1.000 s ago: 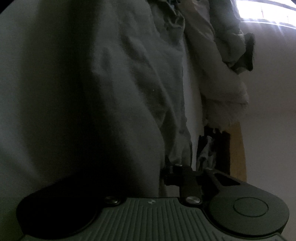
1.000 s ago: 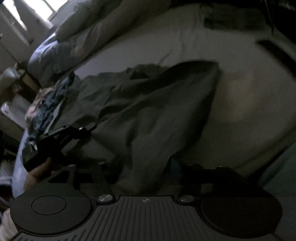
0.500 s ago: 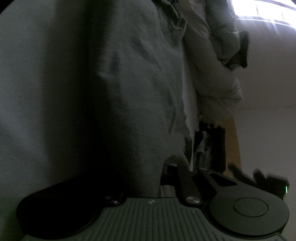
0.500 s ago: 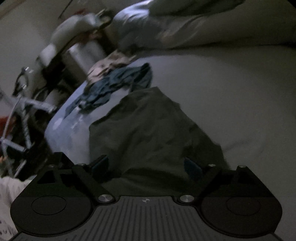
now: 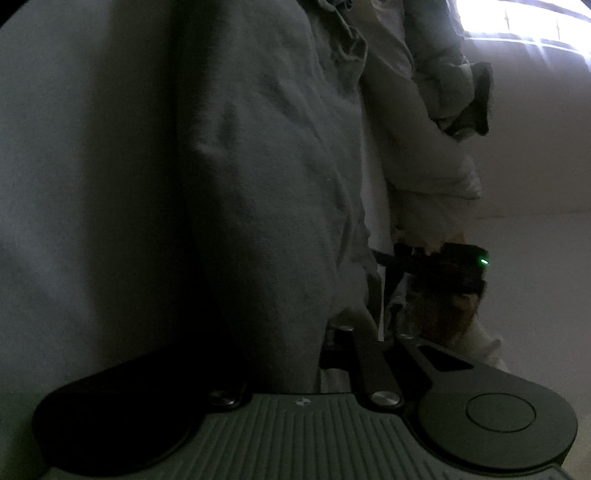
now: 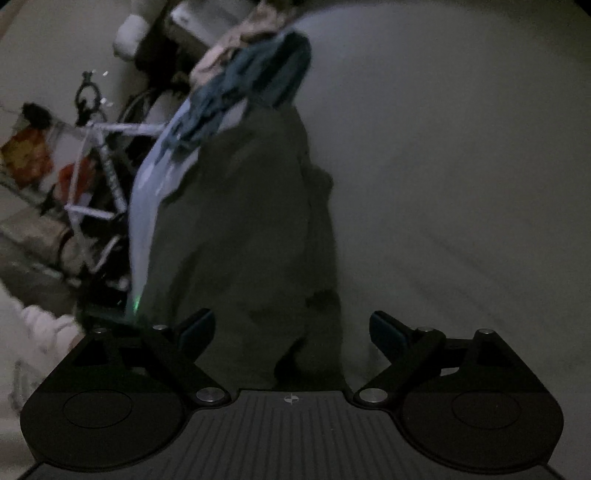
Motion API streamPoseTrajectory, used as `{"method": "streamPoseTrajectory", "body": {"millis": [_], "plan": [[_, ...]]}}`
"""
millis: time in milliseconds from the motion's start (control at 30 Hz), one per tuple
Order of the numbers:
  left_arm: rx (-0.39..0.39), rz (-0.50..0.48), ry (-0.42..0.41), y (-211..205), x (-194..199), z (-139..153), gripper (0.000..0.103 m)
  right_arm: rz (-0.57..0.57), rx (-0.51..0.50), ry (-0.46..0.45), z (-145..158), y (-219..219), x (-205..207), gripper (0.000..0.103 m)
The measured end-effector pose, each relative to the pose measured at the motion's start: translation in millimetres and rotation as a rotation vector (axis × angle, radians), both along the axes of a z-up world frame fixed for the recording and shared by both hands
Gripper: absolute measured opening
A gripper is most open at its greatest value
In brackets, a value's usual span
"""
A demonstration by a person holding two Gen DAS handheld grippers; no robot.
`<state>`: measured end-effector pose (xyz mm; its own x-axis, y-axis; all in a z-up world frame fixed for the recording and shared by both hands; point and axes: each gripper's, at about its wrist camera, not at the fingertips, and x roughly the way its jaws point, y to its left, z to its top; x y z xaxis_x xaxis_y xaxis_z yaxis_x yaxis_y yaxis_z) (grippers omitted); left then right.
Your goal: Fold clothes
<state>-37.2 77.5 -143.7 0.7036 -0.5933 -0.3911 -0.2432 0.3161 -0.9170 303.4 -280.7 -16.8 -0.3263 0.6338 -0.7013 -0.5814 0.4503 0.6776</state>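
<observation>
- Dim room; pale bed sheet (image 6: 461,166) fills most of the right wrist view, bicycle (image 6: 99,155) beside the bed.
- Dark garment (image 6: 251,221) lies on the bed, blue clothes (image 6: 251,81) piled beyond it.
- Left hand-held gripper (image 5: 332,332) clamped on the garment's grey fabric.
- Right hand-held gripper (image 6: 291,332) just opened wide, holding nothing, above the garment.
- Bright window (image 5: 524,22) top right in the left wrist view.

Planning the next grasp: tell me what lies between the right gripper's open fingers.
In the right wrist view, the right gripper stands open over the dark green garment, whose near end lies between the fingers, beside bare bedsheet.

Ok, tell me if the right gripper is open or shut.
Open: the right gripper has just been opening, its pads spread wide over the dark garment, gripping nothing.
</observation>
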Motion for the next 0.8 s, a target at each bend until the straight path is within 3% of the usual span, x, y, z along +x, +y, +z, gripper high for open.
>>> {"method": "streamPoseTrajectory", "body": {"millis": [100, 233, 567, 800], "plan": [[-0.002, -0.001, -0.004, -0.4, 0.3, -0.5, 0.012, 0.038, 0.024, 0.085, -12.4, -7.4, 11.0, 0.093], [0.000, 0.001, -0.008, -1.2, 0.3, -0.7, 0.012, 0.071, 0.070, 0.175, -18.7, -5.5, 21.9, 0.102], [0.007, 0.003, -0.035, -4.2, -3.8, -2.0, 0.012, 0.283, 0.052, 0.227, -18.7, 56.8, 7.0, 0.103], [0.014, -0.006, -0.061, -3.0, -7.7, -0.9, 0.012, 0.315, 0.039, 0.280, -23.8, 72.4, -1.8, 0.103]]}}
